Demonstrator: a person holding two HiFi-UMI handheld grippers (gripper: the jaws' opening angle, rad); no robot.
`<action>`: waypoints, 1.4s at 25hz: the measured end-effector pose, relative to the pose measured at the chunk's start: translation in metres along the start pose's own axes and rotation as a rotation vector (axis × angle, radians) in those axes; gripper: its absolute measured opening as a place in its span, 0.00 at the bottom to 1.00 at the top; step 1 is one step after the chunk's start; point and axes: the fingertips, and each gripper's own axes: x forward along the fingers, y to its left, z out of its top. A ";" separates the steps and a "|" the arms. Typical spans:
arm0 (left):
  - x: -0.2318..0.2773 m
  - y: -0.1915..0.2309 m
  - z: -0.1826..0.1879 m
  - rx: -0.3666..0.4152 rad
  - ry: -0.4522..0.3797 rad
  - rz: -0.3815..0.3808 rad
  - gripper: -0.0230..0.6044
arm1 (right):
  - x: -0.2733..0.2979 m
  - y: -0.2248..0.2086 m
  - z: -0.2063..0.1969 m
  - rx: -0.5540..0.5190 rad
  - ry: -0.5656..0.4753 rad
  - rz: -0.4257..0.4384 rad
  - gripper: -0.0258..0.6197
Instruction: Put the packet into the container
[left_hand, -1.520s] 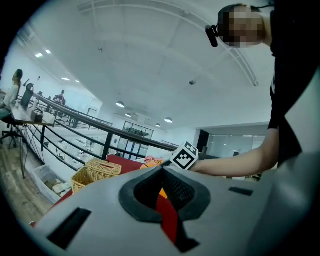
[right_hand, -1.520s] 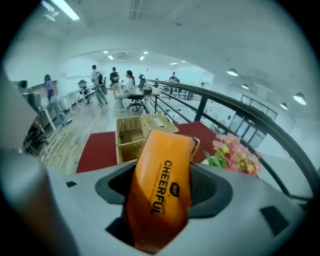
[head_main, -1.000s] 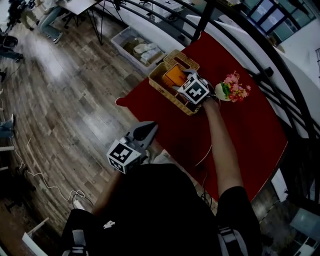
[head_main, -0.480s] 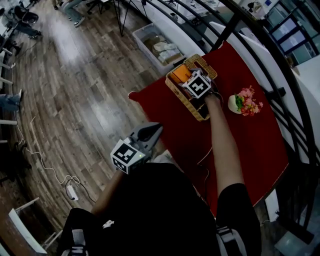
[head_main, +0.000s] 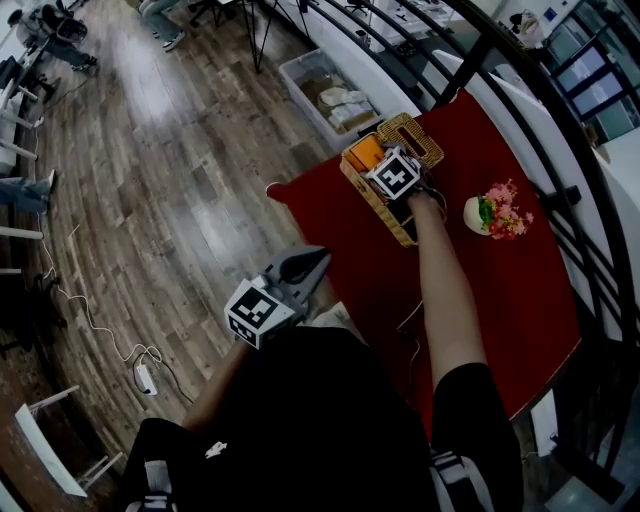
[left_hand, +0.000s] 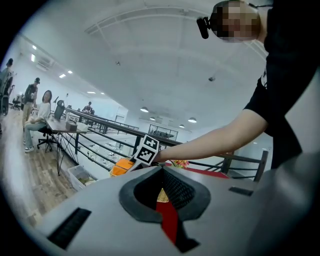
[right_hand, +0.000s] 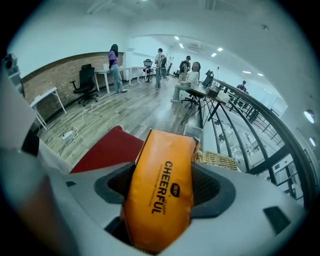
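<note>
**Fingers (right_hand: 214, 189) of the right gripper (head_main: 376, 166) clamping the packet (right_hand: 160, 190): spill risk**

Red table (head_main: 500, 290) is carrying the wicker container (head_main: 425, 148) near its upper-left edge, upper centre of the head view. The orange packet is hovering at the container's upper-left end, squeezed across its middle. Opening off-centre is risking it catching the rim and toppling to the wood floor (head_main: 180, 200). The left gripper (head_main: 303, 264) is idling lower left, fingers together, empty.

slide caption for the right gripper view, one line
Right gripper shut on an orange packet, wicker basket and red table just beyond.
</note>
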 end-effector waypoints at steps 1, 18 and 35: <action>-0.001 0.001 0.001 0.000 -0.002 0.003 0.05 | 0.002 0.001 -0.002 0.003 0.008 0.004 0.56; 0.007 0.004 0.014 0.023 -0.030 -0.056 0.05 | -0.056 0.005 0.026 0.147 -0.272 -0.067 0.62; 0.027 -0.004 0.052 0.033 -0.101 -0.185 0.05 | -0.275 0.086 0.047 0.367 -0.905 -0.307 0.08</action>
